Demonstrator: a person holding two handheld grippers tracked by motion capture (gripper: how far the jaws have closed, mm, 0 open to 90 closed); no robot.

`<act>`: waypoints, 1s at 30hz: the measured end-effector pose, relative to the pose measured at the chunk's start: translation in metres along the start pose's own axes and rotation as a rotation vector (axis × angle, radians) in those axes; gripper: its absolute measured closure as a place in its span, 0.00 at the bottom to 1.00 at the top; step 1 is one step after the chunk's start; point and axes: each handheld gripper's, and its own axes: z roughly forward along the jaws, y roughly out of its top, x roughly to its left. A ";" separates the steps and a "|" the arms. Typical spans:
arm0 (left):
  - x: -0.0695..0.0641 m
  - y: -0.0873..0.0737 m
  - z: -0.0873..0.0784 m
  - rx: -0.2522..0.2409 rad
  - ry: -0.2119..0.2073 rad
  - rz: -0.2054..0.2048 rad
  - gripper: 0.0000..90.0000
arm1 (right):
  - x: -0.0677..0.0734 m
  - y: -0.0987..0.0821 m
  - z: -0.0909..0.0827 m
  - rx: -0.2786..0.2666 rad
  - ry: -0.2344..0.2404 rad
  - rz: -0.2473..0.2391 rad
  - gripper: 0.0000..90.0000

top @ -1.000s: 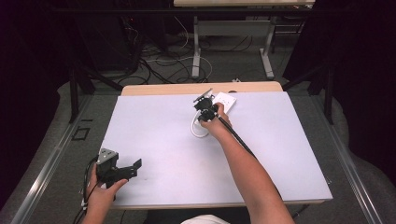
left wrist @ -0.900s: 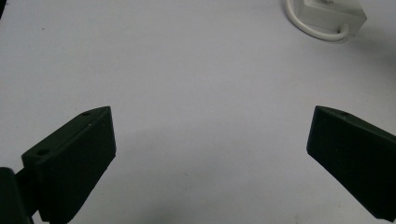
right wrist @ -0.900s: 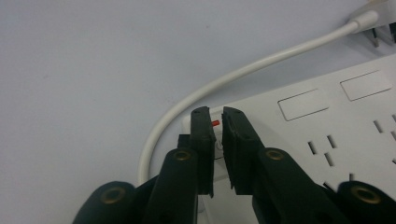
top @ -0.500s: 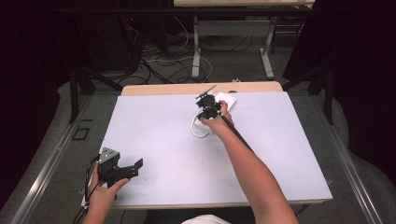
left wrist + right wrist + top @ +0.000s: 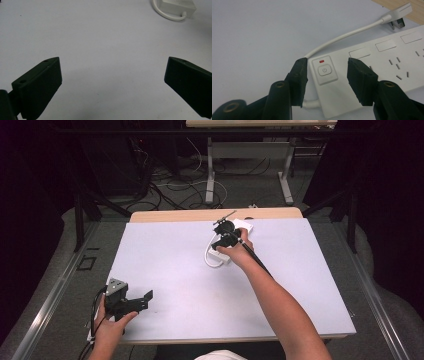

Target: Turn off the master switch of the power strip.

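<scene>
A: While the left gripper (image 5: 142, 301) sat at the near left corner of the table (image 5: 165, 270), how did its fingers (image 5: 40, 87) stand?

B: Spread wide, with nothing between them but bare table. The power strip (image 5: 178, 7) showed far off at the top right of the left gripper view, well apart from them.

A: And the strip itself?

B: It lay flat toward the far middle of the table (image 5: 249, 30), its long axis running from the switch end out toward the far edge, slightly to the right. Its white cord (image 5: 342, 40) looped round the switch end and ended in a plug (image 5: 398, 15) near the wooden edge.

A: The right gripper (image 5: 325, 75)?

B: Directly over the switch end. Its fingers (image 5: 299, 77) had just been opening and stood half apart, one on either side of the power button (image 5: 325, 70), pressing on nothing. The button lay straight ahead of them, between and just below the tips.

A: So which hand was nearer?

B: The right, by far; I'd judge any next move on the button was its to make.

A: Counts?

B: Two grippers, one strip, one button with one red light (image 5: 321, 61) above it, one cord, one plug.
</scene>
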 end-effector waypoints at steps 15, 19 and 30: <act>0.000 0.000 0.001 0.002 0.000 0.000 0.01 | 0.000 -0.002 -0.016 0.006 -0.009 -0.009 0.39; 0.000 0.000 0.001 0.009 0.000 0.001 0.01 | 0.000 -0.003 -0.019 0.001 0.007 -0.013 0.32; -0.001 0.000 0.001 0.009 0.000 0.001 0.01 | -0.004 -0.012 -0.028 0.046 0.024 0.006 0.17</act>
